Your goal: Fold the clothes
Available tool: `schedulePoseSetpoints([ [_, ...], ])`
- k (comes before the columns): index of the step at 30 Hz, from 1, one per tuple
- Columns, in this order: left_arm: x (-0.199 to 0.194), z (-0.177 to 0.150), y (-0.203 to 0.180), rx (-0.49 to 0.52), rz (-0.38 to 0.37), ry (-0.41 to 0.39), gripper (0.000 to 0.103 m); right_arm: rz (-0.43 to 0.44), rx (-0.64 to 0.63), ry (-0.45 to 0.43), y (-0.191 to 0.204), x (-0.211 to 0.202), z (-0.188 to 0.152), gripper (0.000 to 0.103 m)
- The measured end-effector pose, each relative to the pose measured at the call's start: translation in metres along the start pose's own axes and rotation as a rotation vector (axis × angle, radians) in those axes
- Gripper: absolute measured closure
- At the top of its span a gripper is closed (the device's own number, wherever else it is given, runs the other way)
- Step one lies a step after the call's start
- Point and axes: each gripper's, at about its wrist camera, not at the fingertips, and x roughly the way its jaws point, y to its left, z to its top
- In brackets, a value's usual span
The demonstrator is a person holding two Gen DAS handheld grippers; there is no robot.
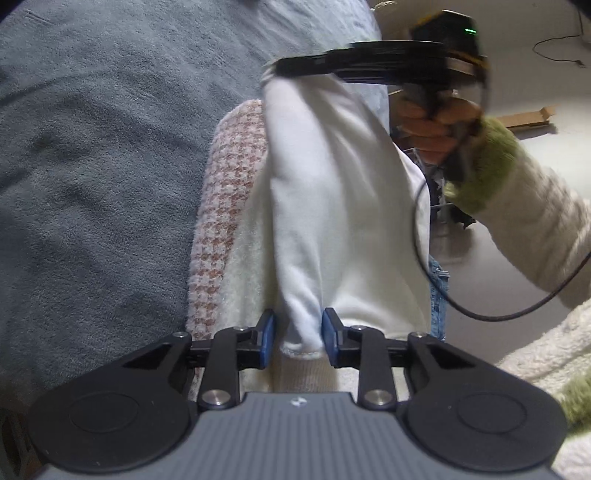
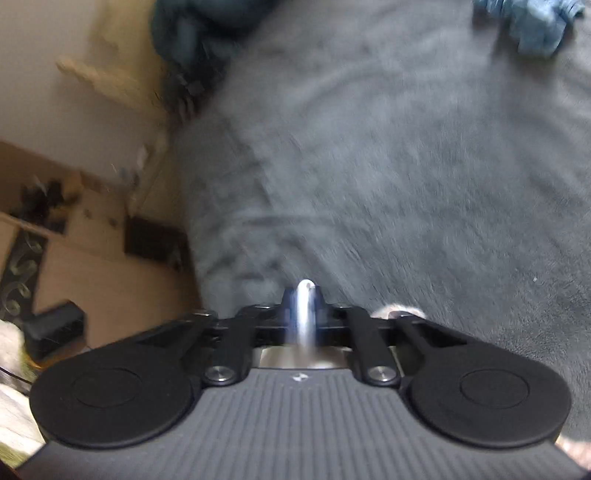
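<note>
A white garment [image 1: 332, 184] is stretched up off the grey blanket [image 1: 92, 166]. Its top corner is pinched in my right gripper [image 1: 273, 68], which a hand [image 1: 432, 125] holds high at the back. The garment's lower folded corner sits between the blue pads [image 1: 267, 332] of my left gripper [image 1: 299, 332]. Those jaws stand apart around the fold, with a gap showing on the left side. In the blurred right wrist view my right gripper [image 2: 303, 291] is shut, with a thin strip of white garment [image 2: 303, 317] between its fingers.
Under the white garment lie a pink-and-white checked piece [image 1: 225, 206] and cream fleece [image 1: 251, 258]. Denim [image 1: 437, 295] shows at the bed's right edge. Over the blanket [image 2: 406, 166] lie a blue cloth [image 2: 532, 22] and a dark garment [image 2: 192, 26]. Cardboard boxes [image 2: 92, 240] stand on the floor.
</note>
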Motion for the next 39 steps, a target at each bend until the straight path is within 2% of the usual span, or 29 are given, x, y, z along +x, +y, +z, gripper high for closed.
schedulePoseSetpoints([
  [3, 0.002, 0.002, 0.006, 0.012, -0.032, 0.013, 0.075, -0.084, 0.084, -0.030, -0.016, 0.008, -0.001, 0.102],
  [5, 0.003, 0.005, 0.006, 0.036, -0.042, 0.028, 0.075, -0.145, 0.198, -0.120, -0.031, -0.003, -0.006, 0.102],
  [8, 0.001, 0.010, 0.006, 0.070, -0.059, 0.049, 0.074, -0.192, 0.319, -0.316, -0.029, -0.056, -0.017, 0.101],
  [10, 0.001, 0.013, 0.006, 0.099, -0.063, 0.066, 0.074, -0.216, 0.239, -0.400, 0.007, -0.098, -0.033, 0.099],
  [12, 0.003, 0.015, 0.007, 0.121, -0.070, 0.082, 0.074, -0.236, 0.099, -0.379, 0.051, -0.121, -0.054, 0.099],
  [14, 0.004, 0.016, 0.007, 0.135, -0.076, 0.094, 0.074, -0.262, -0.013, -0.283, 0.079, -0.115, -0.077, 0.099],
  [16, 0.006, 0.017, 0.007, 0.151, -0.077, 0.103, 0.074, -0.280, -0.022, -0.210, 0.080, -0.101, -0.096, 0.099],
  [19, 0.008, 0.019, 0.008, 0.160, -0.078, 0.106, 0.074, -0.417, 0.090, -0.223, 0.043, -0.077, -0.110, 0.103],
  [21, 0.009, 0.022, 0.008, 0.149, -0.080, 0.111, 0.074, -0.544, 0.265, -0.355, 0.013, -0.085, -0.116, 0.101],
  [22, 0.009, 0.023, 0.007, 0.151, -0.075, 0.114, 0.073, -0.615, 0.337, -0.417, 0.006, -0.095, -0.121, 0.097],
  [23, 0.008, 0.023, 0.006, 0.158, -0.066, 0.118, 0.073, -0.694, 0.387, -0.466, 0.005, -0.108, -0.126, 0.097],
  [24, 0.003, 0.022, 0.003, 0.164, -0.052, 0.111, 0.073, -0.732, 0.414, -0.520, 0.007, -0.123, -0.134, 0.097],
  [28, -0.035, 0.021, -0.008, 0.185, 0.032, 0.031, 0.070, -0.727, 0.323, -0.630, 0.052, -0.179, -0.182, 0.097],
  [32, -0.076, 0.033, -0.031, 0.222, 0.132, -0.129, 0.070, -0.710, 0.228, -0.594, 0.080, -0.188, -0.220, 0.097],
  [35, -0.062, 0.055, -0.067, 0.294, 0.124, -0.193, 0.069, -0.623, 0.184, -0.531, 0.076, -0.168, -0.228, 0.097],
  [38, -0.019, 0.062, -0.098, 0.348, 0.085, -0.149, 0.067, -0.562, 0.226, -0.494, 0.053, -0.140, -0.224, 0.097],
  [39, -0.005, 0.059, -0.097, 0.345, 0.112, -0.112, 0.067, -0.573, 0.250, -0.474, 0.047, -0.133, -0.229, 0.100],
])
